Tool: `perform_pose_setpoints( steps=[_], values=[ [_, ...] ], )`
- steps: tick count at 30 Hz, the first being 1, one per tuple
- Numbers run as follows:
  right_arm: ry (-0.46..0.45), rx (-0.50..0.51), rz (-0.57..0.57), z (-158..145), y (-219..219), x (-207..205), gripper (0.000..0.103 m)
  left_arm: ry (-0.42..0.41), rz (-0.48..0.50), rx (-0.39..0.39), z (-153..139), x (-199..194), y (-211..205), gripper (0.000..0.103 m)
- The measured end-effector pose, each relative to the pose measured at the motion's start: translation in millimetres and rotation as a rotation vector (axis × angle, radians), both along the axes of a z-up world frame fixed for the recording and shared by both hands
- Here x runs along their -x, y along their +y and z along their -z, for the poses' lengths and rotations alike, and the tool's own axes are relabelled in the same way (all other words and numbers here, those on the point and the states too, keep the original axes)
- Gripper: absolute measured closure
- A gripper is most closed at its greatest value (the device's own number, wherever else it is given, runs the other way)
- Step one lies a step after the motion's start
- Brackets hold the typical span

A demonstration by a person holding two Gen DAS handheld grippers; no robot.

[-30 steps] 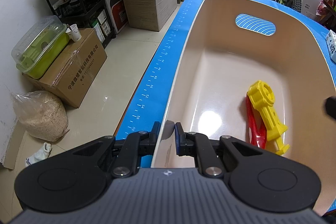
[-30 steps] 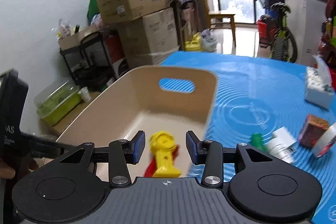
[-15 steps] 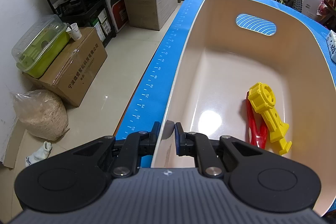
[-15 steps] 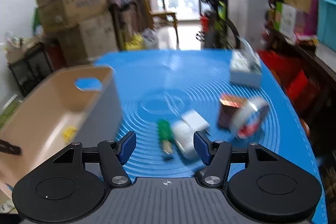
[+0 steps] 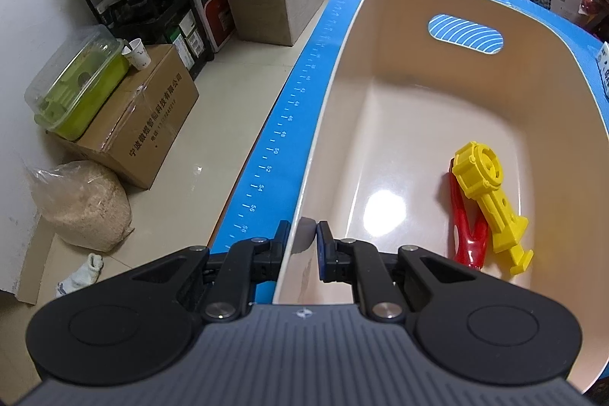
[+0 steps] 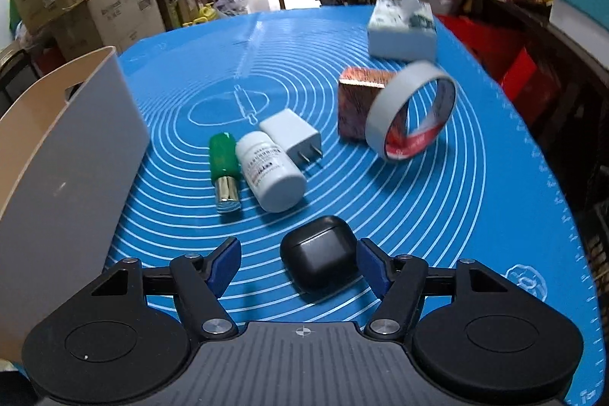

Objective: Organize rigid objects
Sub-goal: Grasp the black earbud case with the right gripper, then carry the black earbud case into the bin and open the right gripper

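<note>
My right gripper (image 6: pixel 298 267) has just been opening, its jaws spread beside the small black rounded plastic case (image 6: pixel 319 259), untouched on the blue silicone mat (image 6: pixel 475 196); my left gripper (image 5: pixel 303 246) clamps the beige plastic bin's rim (image 5: pixel 304 200); next I'd centre, then close.

Ahead of our right gripper (image 6: pixel 298 263), whose jaws have just been opening, the black earbud case (image 6: pixel 319 258) lies between the pads, with bare blue mat (image 6: pixel 475 215) to its right. Beyond it the white bottle (image 6: pixel 271 171), green tube (image 6: pixel 224 171) and charger plug (image 6: pixel 293 137) crowd together, and the bin wall (image 6: pixel 76 155) blocks the left. In our left view the bin's (image 5: pixel 563 124) floor lies open left of the yellow toy (image 5: pixel 491 202) and red toy (image 5: pixel 466 227).
</note>
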State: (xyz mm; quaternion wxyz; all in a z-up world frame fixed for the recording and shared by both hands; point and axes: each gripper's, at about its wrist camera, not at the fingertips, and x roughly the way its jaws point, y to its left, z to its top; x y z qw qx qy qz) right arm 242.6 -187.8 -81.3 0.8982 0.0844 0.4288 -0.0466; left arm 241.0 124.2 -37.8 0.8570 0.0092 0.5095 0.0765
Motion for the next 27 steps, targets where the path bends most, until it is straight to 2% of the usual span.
perform_pose_setpoints(
  steps=[3, 6, 15, 16, 19, 22, 27],
  values=[
    [-0.006, 0.025, -0.008, 5, -4, -2, 0.030, 0.010, 0.009, -0.008, 1, -1, -2, 0.087],
    [-0.022, -0.005, 0.005, 12, -10, -4, 0.030, 0.011, 0.021, -0.014, 2, 1, -1, 0.086],
    [0.048, 0.041, 0.008, 17, -1, -22, 0.031, 0.020, 0.015, -0.025, 3, 1, -2, 0.085],
    [0.051, 0.036, 0.003, 17, -2, -21, 0.032, 0.020, 0.016, -0.026, 3, 1, -2, 0.085],
    [0.041, 0.036, -0.003, 16, -6, -17, 0.045, 0.014, 0.011, -0.029, 3, 2, -3, 0.085],
    [0.039, 0.018, -0.014, 16, -11, -15, 0.045, 0.006, 0.010, -0.044, 3, 2, -7, 0.084],
    [0.005, 0.050, -0.031, 8, -9, -10, 0.045, -0.003, 0.011, -0.051, 4, 3, -8, 0.084]
  ],
)
